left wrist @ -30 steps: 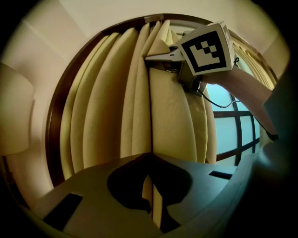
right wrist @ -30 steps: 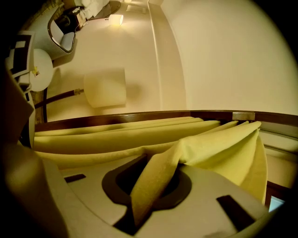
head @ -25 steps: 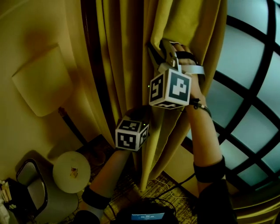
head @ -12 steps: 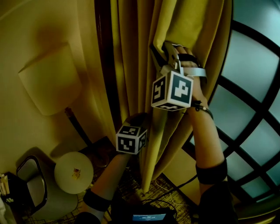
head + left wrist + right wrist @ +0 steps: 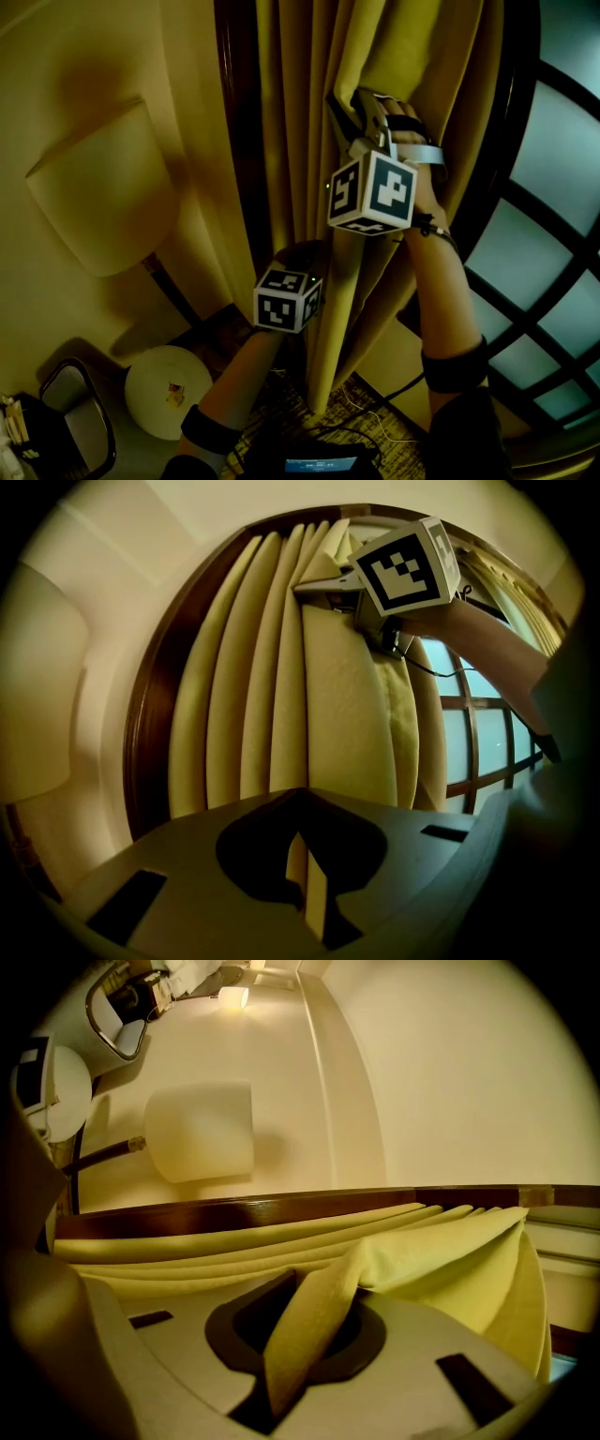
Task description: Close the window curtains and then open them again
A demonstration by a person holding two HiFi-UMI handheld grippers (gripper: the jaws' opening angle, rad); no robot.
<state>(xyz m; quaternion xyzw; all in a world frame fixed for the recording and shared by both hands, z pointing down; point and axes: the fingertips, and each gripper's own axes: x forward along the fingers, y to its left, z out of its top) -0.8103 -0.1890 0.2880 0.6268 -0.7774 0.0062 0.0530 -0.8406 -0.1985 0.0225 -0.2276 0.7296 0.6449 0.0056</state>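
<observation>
The right forearm (image 5: 439, 300) reaches up; the right gripper (image 5: 354, 111) clamps its fingers on a curtain (image 5: 394, 47) fold, upper centre. Lower, the left gripper (image 5: 306, 892) pinches a thin curtain edge, its fingers buried among folds in the head view.

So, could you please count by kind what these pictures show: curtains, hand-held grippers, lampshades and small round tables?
curtain: 1
hand-held gripper: 2 (left, right)
lampshade: 1
round table: 1
Total: 5
</observation>
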